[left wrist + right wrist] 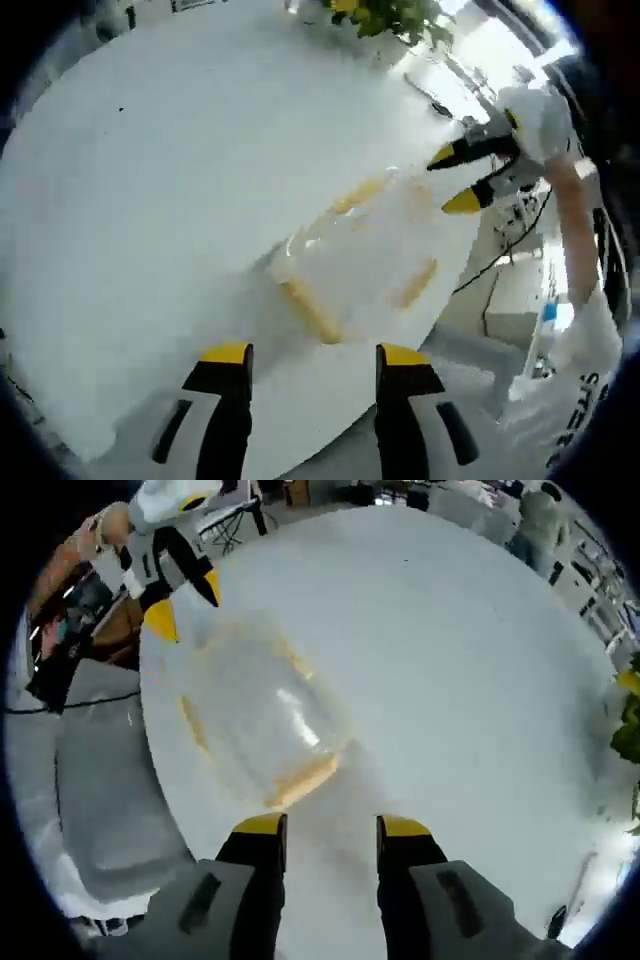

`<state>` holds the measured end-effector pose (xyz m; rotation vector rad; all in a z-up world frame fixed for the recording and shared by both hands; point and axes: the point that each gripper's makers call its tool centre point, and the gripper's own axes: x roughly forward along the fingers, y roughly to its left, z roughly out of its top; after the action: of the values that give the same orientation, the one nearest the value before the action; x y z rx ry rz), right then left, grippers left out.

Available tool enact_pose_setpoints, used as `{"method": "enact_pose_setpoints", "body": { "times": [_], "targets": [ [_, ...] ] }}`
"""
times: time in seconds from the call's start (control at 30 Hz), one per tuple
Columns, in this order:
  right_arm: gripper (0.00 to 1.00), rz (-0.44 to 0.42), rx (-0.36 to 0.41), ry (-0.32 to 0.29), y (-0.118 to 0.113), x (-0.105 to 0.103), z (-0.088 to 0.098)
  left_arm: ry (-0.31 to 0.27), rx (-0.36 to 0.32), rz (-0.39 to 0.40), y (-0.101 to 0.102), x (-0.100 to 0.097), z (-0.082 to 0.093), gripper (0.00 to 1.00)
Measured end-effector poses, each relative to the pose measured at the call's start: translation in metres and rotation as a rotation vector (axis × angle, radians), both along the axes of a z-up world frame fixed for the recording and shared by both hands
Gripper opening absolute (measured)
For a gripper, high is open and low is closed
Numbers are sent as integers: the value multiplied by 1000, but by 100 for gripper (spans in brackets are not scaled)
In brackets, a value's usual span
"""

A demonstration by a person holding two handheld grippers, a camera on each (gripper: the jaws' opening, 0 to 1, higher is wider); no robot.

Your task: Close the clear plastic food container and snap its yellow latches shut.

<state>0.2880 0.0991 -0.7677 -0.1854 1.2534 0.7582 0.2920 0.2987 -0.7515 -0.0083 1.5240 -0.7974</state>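
Note:
A clear plastic food container point(365, 255) with yellow latches point(312, 312) rests on the round white table point(150, 180), close to its edge. The container point(262, 715) looks blurred in both views, its lid down over it. My left gripper point(315, 352) stands open just short of the container's near end, nothing between its jaws. The right gripper point(458, 178) comes in from the far side, open, tips just beyond the container. In the right gripper view my right gripper point(330, 826) is open near a yellow latch point(302, 776), and the left gripper point(185, 600) hovers at the far end.
A green plant point(395, 15) stands at the table's far edge. Grey floor point(110, 780) lies beyond the table rim beside the container. A person's sleeve point(585, 330) and gloved hand point(540, 115) show at the right. Furniture and cables point(500, 260) stand around the table.

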Motion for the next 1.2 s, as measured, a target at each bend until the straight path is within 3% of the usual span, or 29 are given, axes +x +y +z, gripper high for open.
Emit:
{"method": "enact_pose_setpoints", "body": {
  "times": [0.07,0.13,0.3,0.4,0.53,0.93,1.2],
  "targets": [
    [26,-57,53,49,5,-2,3,-1,-7,105,-4,7,-4,51],
    [21,-90,93,56,7,0,7,1,19,126,-4,8,-7,50],
    [19,-197,134,99,8,4,8,27,1,173,-20,4,-8,50],
    [18,-231,179,134,16,5,5,84,-30,218,-34,-8,-9,47],
    [18,-237,175,142,22,3,-2,57,11,173,-34,-15,-16,47],
    [20,-281,165,175,27,3,-10,56,51,185,-32,-2,-27,44],
    [19,-286,162,180,28,2,-10,57,113,223,-26,5,-32,35]
  ]
}}
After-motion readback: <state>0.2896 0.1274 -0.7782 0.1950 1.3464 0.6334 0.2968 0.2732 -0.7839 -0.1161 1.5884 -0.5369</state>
